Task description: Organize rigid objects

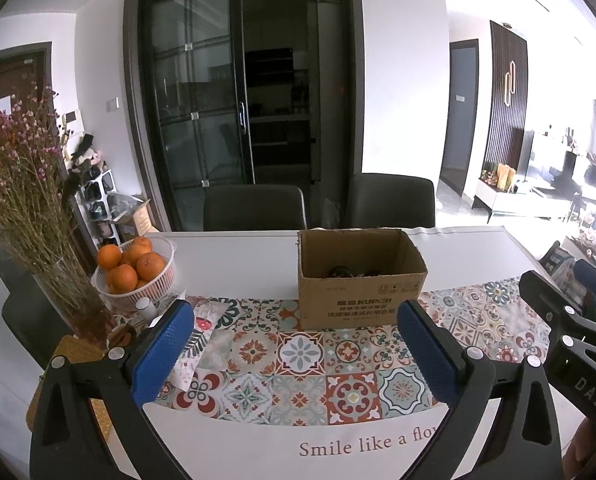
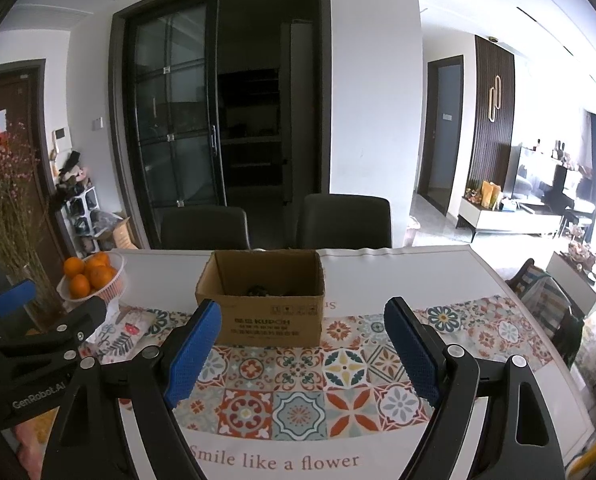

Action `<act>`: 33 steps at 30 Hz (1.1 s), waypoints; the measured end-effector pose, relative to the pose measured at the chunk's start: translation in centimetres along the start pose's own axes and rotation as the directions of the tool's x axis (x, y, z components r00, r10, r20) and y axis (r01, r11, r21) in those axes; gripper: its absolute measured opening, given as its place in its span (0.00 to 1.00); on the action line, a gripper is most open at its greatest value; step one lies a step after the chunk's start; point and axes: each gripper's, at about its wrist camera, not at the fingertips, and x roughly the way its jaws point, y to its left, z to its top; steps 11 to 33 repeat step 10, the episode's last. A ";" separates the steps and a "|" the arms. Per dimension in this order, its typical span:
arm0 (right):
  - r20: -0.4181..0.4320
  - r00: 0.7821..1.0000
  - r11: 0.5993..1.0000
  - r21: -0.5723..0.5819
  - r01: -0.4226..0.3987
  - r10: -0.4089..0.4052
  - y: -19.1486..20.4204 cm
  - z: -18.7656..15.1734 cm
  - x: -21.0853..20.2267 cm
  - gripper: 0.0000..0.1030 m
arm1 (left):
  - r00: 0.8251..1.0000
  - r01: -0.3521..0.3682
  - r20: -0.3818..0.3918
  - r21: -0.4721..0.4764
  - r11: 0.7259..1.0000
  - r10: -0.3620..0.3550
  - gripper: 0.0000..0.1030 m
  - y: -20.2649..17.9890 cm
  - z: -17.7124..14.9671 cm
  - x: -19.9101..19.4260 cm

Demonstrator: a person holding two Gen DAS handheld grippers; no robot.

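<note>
- left wrist view: left gripper (image 1: 294, 348) hovers over the patterned table runner (image 1: 298, 376), jaws spread wide, nothing between the blue pads.
- right wrist view: right gripper (image 2: 302, 344) likewise spread wide and empty, aimed at the cardboard box (image 2: 264, 304).
- box sits open-topped on the far edge of the runner, near the middle of the table (image 2: 398, 276); small dark objects (image 1: 344, 271) lie at its bottom, too dim to identify.
- no loose rigid item lies on the runner between the jaws; judged: the step in hand is a reach into or toward the box.
- to do it well: come in over the near wall rather than through it, keep jaws wide until over the items, steady the box with the other gripper.
- basket of oranges (image 1: 136, 270) and vase of dried flowers (image 1: 30, 184) stand at the left; keep the left gripper clear of them.
</note>
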 end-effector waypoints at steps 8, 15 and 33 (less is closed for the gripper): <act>-0.002 1.000 1.000 -0.001 -0.005 0.005 -0.2 -0.1 0.0 0.82 | 1.000 0.000 -0.004 -0.004 1.000 0.000 1.00 -0.2 0.0 0.0; -0.005 1.000 1.000 0.000 -0.005 0.005 -0.2 0.0 0.1 0.82 | 1.000 0.002 -0.006 -0.003 1.000 -0.002 1.00 -0.1 -0.1 0.2; -0.005 1.000 1.000 0.000 -0.005 0.005 -0.2 0.0 0.1 0.82 | 1.000 0.002 -0.006 -0.003 1.000 -0.002 1.00 -0.1 -0.1 0.2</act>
